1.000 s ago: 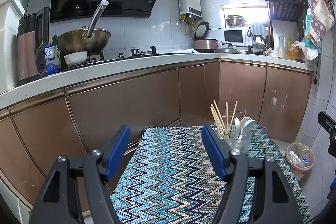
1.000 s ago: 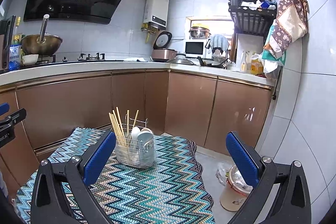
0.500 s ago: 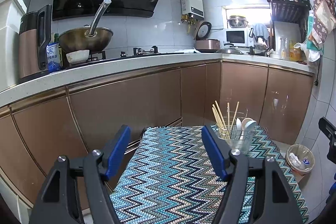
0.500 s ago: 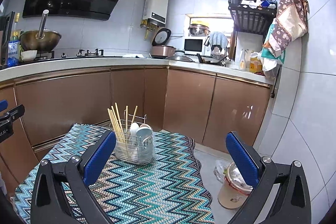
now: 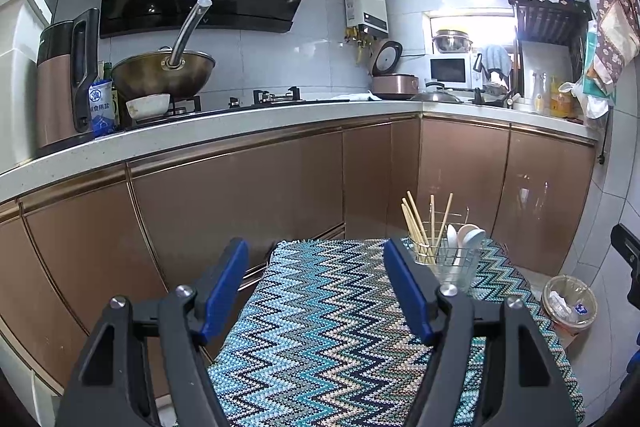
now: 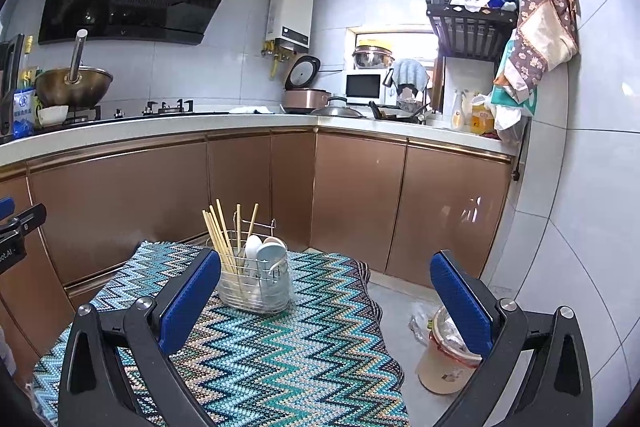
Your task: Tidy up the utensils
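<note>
A wire utensil holder (image 6: 256,283) stands near the far edge of a table with a zigzag cloth (image 6: 280,355). It holds several wooden chopsticks (image 6: 218,231) and pale spoons (image 6: 260,251). It also shows in the left wrist view (image 5: 448,259), at the table's far right. My left gripper (image 5: 316,263) is open and empty, above the table's left part. My right gripper (image 6: 326,275) is open wide and empty, with its left finger beside the holder. Part of the left gripper (image 6: 16,231) shows at the left edge of the right wrist view.
Brown cabinets (image 6: 356,199) under an L-shaped counter (image 5: 240,119) stand behind the table. A wok (image 5: 164,71), a bowl and appliances sit on the counter. A lined waste bin (image 6: 444,355) stands on the floor right of the table, near the tiled wall.
Both grippers have drawn back and tilted a little; the holder sits slightly lower and farther in both views. Both stay open and empty.
</note>
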`<state>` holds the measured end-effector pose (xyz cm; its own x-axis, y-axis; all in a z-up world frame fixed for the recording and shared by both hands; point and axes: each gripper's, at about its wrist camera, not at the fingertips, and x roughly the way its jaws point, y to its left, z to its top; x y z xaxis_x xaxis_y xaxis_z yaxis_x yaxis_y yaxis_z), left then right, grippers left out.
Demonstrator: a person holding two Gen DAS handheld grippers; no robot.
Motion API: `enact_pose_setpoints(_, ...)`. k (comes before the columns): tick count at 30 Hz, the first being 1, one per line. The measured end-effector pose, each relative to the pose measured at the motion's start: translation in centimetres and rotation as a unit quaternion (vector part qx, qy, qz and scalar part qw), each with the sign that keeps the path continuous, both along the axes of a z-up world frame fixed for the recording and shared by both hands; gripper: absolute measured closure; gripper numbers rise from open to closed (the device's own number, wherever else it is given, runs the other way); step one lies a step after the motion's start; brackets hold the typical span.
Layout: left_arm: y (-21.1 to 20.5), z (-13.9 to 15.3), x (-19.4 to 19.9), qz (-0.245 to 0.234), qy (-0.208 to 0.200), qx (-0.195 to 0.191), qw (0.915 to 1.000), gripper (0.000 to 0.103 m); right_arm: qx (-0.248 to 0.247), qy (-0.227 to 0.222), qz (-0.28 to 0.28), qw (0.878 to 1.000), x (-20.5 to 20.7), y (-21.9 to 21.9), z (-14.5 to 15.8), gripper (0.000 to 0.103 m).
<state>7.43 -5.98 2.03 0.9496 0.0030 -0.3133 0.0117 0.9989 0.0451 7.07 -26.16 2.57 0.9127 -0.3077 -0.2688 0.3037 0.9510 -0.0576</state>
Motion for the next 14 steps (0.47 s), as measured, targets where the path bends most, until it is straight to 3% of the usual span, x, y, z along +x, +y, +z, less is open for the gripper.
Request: enact_pose_setpoints(14,0.54,-0.51,0.52,0.002,0.009,-0.005,0.9999,0.034,-0.004,0.023,0.007,1.0,0.53,0.61,-0.72,0.0)
